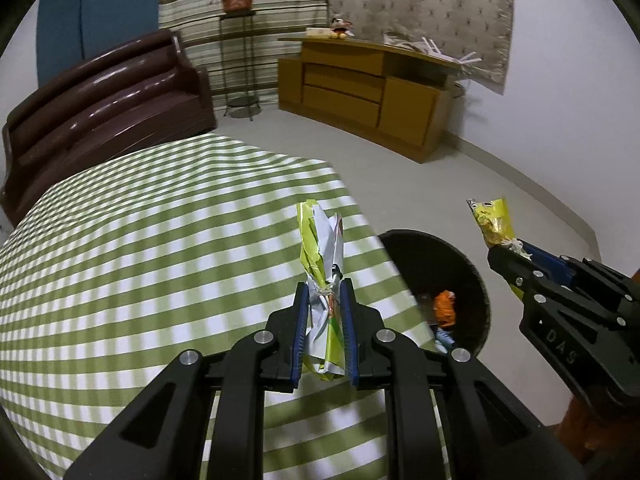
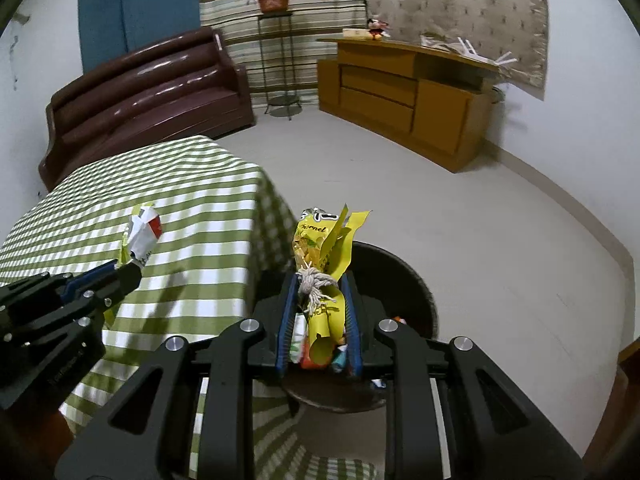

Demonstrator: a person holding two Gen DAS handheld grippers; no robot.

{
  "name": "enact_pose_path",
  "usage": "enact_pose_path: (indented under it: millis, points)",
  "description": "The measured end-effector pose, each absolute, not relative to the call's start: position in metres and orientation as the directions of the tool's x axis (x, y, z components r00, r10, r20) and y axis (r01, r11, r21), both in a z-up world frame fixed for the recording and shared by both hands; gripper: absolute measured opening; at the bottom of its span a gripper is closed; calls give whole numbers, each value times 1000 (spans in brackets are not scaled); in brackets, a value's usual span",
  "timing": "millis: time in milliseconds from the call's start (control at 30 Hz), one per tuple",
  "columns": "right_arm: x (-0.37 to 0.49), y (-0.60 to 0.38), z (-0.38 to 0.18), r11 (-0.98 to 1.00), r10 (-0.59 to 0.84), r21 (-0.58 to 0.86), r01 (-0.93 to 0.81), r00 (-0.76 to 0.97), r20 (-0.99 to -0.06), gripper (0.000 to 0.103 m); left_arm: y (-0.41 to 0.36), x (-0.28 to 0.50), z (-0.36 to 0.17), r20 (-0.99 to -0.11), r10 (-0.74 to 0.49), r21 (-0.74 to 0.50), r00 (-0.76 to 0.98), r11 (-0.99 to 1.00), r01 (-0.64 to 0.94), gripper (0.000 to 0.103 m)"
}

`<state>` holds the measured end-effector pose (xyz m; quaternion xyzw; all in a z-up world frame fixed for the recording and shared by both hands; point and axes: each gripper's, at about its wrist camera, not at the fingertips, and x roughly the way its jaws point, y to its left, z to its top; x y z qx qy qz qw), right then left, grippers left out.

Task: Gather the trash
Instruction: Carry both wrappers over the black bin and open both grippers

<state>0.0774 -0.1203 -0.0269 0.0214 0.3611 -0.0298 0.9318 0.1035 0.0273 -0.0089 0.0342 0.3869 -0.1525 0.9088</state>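
Both grippers carry trash toward the bin.
Left gripper [image 1: 324, 292] fingers are clamped on a green wrapper [image 1: 322, 248] above the counter [image 1: 140, 240]; right gripper [image 2: 320, 284] grips a yellow wrapper [image 2: 324, 240] over the bin [image 2: 404, 276]. Likely next: right releases.

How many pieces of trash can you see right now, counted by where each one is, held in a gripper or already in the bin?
Held in the left gripper: 1, the green wrapper.
Held in the right gripper: 1, the yellow wrapper.
In the bin: at least 2, an orange piece and a blue piece; the rest is hidden.
Total: at least 4.
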Motion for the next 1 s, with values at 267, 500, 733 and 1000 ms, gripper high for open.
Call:
enact_pose_path:
  millis: [267,500,733,1000]
  points:
    - [80,-142,-32,994,-62,26,108,736,-674,22,-4,109,-13,-708,-275,-42,651,936,350,17]
    - [85,-155,-39,992,-68,36,125,731,-679,22,-20,121,-18,-709,-281,-27,647,928,372,17]
    - [90,-158,-43,989,-70,45,138,727,-683,22,-31,128,-22,-710,-283,-15,645,922,388,17]
    - [99,-164,-46,988,-72,52,146,725,-685,22,-33,133,-30,-718,-278,-10,638,921,390,17]
